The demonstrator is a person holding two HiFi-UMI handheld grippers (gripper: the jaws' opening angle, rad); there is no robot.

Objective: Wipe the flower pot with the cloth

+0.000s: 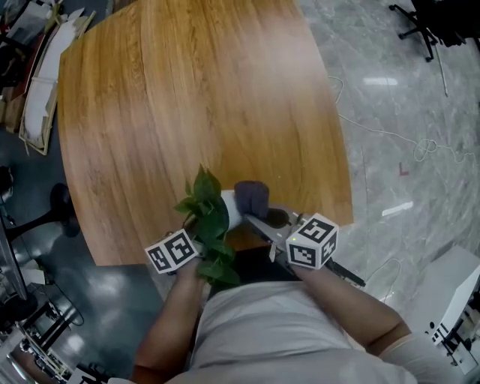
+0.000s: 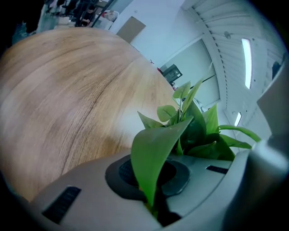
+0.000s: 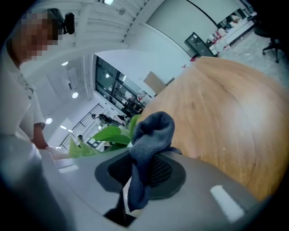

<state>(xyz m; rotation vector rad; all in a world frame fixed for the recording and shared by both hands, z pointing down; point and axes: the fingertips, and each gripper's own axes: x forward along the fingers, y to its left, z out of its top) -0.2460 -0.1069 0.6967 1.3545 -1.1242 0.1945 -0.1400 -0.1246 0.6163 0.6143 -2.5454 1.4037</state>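
Observation:
A small white flower pot (image 1: 232,209) with a leafy green plant (image 1: 207,215) is at the near edge of the wooden table (image 1: 187,97). In the left gripper view, my left gripper (image 2: 151,179) is shut on the plant's stem, and leaves (image 2: 189,128) rise from between the jaws. That view hides the pot. My right gripper (image 3: 140,176) is shut on a dark blue-grey cloth (image 3: 151,135). The bunched cloth (image 1: 251,196) lies against the pot's right side. The right jaws (image 1: 261,222) reach in from the right.
The table's curved near edge runs just below the pot. To the right are a grey marble floor with white cables (image 1: 420,146) and a white box (image 1: 450,292). Cardboard and clutter (image 1: 37,82) are off the table's left side. A chair base (image 1: 420,22) stands far right.

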